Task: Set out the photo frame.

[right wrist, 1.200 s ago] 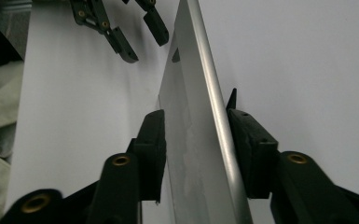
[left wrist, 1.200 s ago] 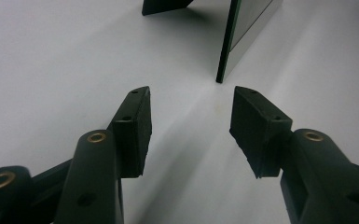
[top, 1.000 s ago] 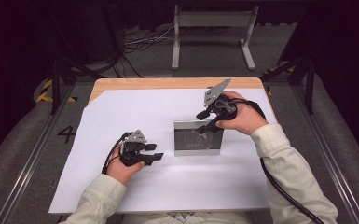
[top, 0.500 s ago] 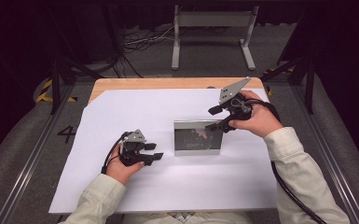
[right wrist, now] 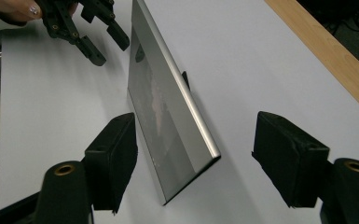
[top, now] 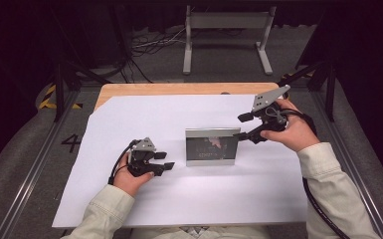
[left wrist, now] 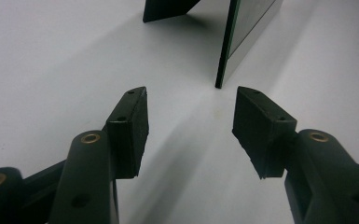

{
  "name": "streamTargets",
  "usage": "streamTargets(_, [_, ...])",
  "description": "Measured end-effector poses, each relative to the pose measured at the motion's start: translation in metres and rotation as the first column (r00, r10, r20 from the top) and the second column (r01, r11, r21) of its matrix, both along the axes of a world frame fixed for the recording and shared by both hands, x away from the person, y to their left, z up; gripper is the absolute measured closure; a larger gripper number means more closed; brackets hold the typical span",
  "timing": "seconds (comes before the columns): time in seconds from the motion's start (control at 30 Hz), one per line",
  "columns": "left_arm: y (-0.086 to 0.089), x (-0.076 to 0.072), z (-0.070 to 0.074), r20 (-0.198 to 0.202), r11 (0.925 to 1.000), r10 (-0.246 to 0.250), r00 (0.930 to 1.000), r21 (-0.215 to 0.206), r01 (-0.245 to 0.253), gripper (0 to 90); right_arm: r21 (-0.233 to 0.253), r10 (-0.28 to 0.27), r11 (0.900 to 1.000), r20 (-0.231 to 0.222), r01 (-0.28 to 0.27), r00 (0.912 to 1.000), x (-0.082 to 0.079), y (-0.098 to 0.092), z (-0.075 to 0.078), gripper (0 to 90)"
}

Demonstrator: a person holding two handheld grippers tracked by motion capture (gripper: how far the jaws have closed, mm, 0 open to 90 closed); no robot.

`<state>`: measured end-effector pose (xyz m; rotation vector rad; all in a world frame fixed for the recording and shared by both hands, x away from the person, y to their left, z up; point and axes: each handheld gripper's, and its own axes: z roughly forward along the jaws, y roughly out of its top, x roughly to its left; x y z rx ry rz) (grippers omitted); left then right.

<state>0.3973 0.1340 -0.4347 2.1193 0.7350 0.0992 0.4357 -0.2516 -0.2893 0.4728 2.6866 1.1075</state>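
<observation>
Nearest the person, the left gripper [top: 163,160] rests low on the white sheet [top: 129,124] that covers the table, held in the left hand [top: 129,177], whose pale sleeve [top: 102,214] comes in from the bottom edge of the high view. Its jaws are spread apart with nothing between them, and in the left gripper view they point at the near edge of the picture frame [left wrist: 242,32], which stands a little ahead of them, not touching.

The picture frame [top: 212,146] stands upright near the middle of the sheet, silver-edged with a dark photo facing the person. Its black back stand [left wrist: 165,9] shows behind it in the left gripper view, resting on the sheet.

On the far side of the frame, the right gripper [top: 244,127] is held by the right hand [top: 291,132] just beside the frame's upper right corner. Its jaws are released and wide; in the right gripper view the frame's silver corner [right wrist: 177,135] lies between the two pads [right wrist: 114,154], close to the left one, though I cannot tell whether it touches. The grey plate [top: 268,98] sits on top of this gripper.

Beyond the sheet, a strip of bare wooden tabletop [top: 179,88] runs along the far edge, and past that a grey metal stand [top: 226,30] sits on the floor among cables [top: 149,45].
</observation>
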Motion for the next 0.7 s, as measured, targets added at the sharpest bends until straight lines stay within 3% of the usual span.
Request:
streamTargets(0.4, [0.023, -0.003, 0.000, 0.001, 0.9989, 0.044, 0.9990, -0.016, -0.044, 46.2, 0.034, -0.076, 0.997, 0.000, 0.076, 0.9971, -0.010, -0.031, -0.010, 30.1])
streamTargets(0.7, [0.026, -0.003, -0.001, 0.004, 0.9979, 0.060, 0.9982, -0.026, -0.060, 46.2, 0.055, -0.128, 0.990, -0.012, 0.128, 0.9917, -0.016, -0.049, -0.028, 29.3])
